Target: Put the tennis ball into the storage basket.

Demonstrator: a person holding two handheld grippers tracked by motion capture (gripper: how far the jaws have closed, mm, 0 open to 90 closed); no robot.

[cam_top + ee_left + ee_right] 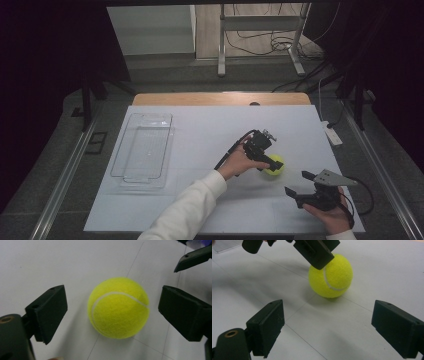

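**Left gripper hanging right over the tennis ball, jaws wide**

So the tennis ball [274, 164] is sitting on the white desk [200, 150], over toward the right edge and a bit nearer the front than the back. The left gripper [267, 161] is angled down at it from the left, and in the left gripper view the ball [118, 307] sits right between the two black jaws with a clear gap on both sides, so nothing's touching it. Jaws are spread, not clamped on anything.

The right gripper [299, 183] is held near the front right corner of the desk, just beside the ball but apart from it. Its jaws are spread wide too and there's nothing in them. From the right gripper view you can see the ball [331, 275] farther out on the bare surface, with one jaw of the left gripper just above its top.

Over on the left side of the desk there's a clear plastic tray [145, 150], lying lengthwise front to back, well apart from the ball.
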